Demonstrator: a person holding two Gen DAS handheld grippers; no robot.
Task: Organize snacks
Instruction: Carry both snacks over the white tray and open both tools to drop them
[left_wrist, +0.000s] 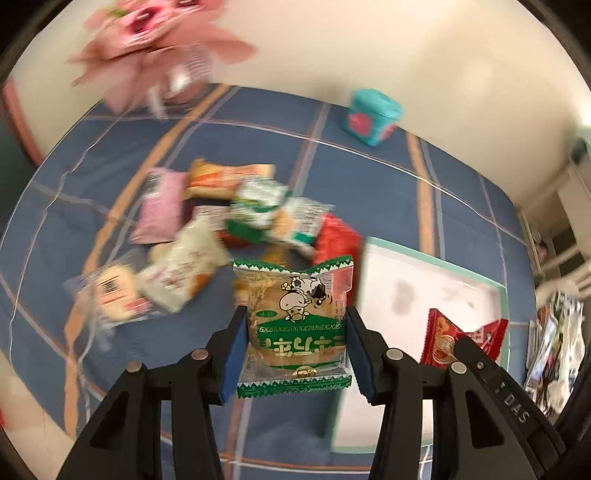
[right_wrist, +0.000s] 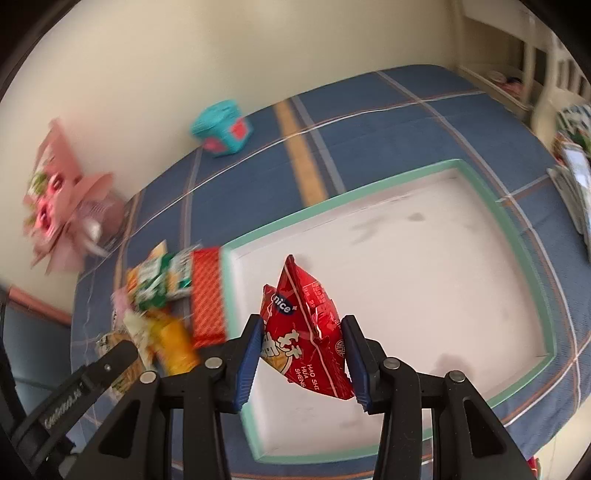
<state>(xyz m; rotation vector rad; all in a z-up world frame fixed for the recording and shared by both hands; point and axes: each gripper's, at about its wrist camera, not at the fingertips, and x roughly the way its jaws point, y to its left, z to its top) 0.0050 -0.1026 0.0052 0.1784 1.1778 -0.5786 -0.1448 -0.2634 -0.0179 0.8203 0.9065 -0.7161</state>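
Observation:
My left gripper (left_wrist: 295, 332) is shut on a green-and-clear pastry packet with a cow drawing (left_wrist: 295, 317), held up above the blue plaid tablecloth. My right gripper (right_wrist: 301, 343) is shut on a red snack packet (right_wrist: 306, 328), hanging over the white tray with a mint-green rim (right_wrist: 498, 206). In the left wrist view that red packet (left_wrist: 443, 339) and the other gripper's arm show at the right, by the tray (left_wrist: 436, 258). A blurred pile of snack packets (left_wrist: 207, 229) lies on the cloth left of the tray, also seen as the pile (right_wrist: 162, 291) in the right wrist view.
A teal box with red patches (left_wrist: 373, 116) stands near the wall at the back. A pink flower bouquet (left_wrist: 155, 48) sits at the back left. Books or magazines (right_wrist: 576, 173) lean at the table's right side. A red rectangular pack (right_wrist: 208, 295) lies against the tray's left rim.

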